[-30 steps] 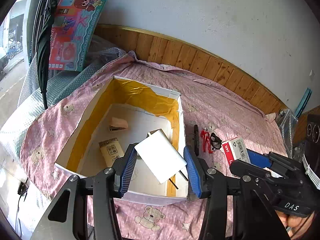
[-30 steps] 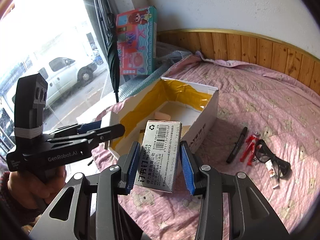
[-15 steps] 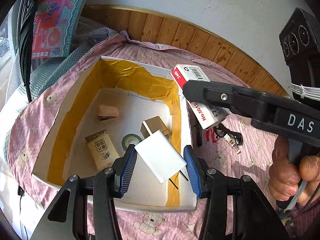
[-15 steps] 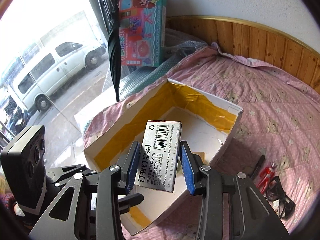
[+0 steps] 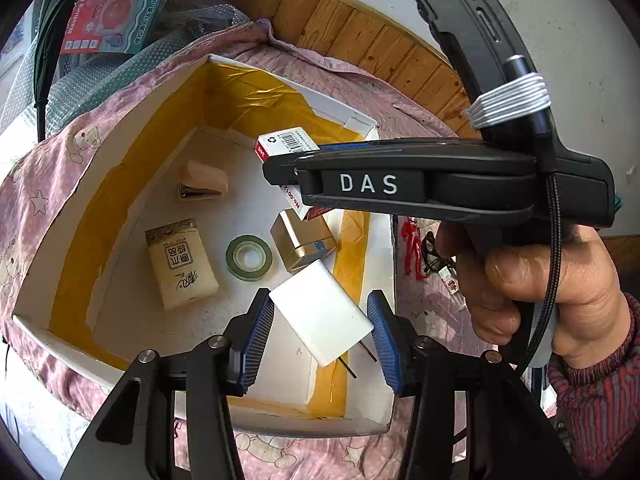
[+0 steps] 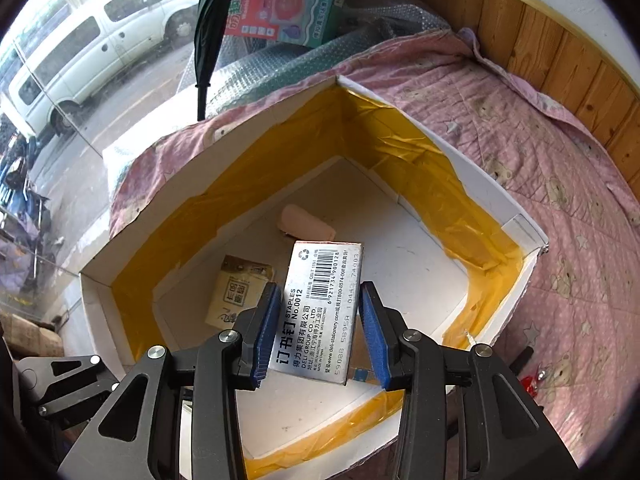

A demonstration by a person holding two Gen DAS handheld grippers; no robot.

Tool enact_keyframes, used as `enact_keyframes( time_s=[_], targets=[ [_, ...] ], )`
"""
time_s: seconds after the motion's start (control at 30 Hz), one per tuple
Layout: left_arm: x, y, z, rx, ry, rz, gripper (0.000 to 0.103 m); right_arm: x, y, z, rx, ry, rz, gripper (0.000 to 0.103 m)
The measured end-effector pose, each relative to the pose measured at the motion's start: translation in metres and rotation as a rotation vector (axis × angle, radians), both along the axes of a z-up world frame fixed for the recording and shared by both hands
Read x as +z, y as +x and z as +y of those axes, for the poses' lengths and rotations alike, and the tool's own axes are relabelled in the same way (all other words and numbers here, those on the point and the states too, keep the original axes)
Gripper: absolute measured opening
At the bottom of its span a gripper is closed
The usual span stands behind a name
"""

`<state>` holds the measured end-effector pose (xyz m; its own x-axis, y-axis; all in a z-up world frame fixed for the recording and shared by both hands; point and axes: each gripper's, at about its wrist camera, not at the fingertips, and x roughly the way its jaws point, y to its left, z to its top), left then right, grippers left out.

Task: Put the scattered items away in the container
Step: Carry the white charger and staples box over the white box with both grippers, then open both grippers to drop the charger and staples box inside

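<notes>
Street-side home room: quilted bear blanket (image 6: 540,152), wood-panelled wall (image 6: 560,48), parked van (image 6: 80,56) outside

The left gripper (image 5: 320,336) clamps a white plug adapter (image 5: 322,316) over the white box (image 5: 120,128), near its 5 o'clock corner. At 2 o'clock, a hand (image 5: 552,292) holds the right gripper (image 5: 280,168), which grips a staples box (image 5: 286,144) above the interior. Inside lie a tissue pack (image 5: 182,266), tape roll (image 5: 249,257), gold block (image 5: 302,242) and pink stapler (image 5: 204,180).

Pink bear-print quilt (image 6: 540,152) carries white yellow-taped box (image 6: 516,220); red figurine (image 5: 412,246), black cable (image 5: 436,252) beside box.
</notes>
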<state>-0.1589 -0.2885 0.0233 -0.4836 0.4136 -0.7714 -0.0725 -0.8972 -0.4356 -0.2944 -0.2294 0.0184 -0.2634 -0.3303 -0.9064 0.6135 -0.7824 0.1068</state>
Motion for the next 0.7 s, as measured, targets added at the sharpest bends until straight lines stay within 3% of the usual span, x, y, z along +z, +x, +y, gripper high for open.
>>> enact_keyframes(
  time_s=[0.33,0.7],
  targets=[
    [-0.011,-0.006,-0.001,0.005,0.004,-0.03,0.05,-0.015,-0.016,-0.013,0.033,0.092,-0.032,0.042],
    [-0.015,-0.01,-0.001,-0.001,-0.012,-0.038,0.05,-0.017,-0.022,-0.016,0.018,0.077,-0.032,0.046]
  ],
)
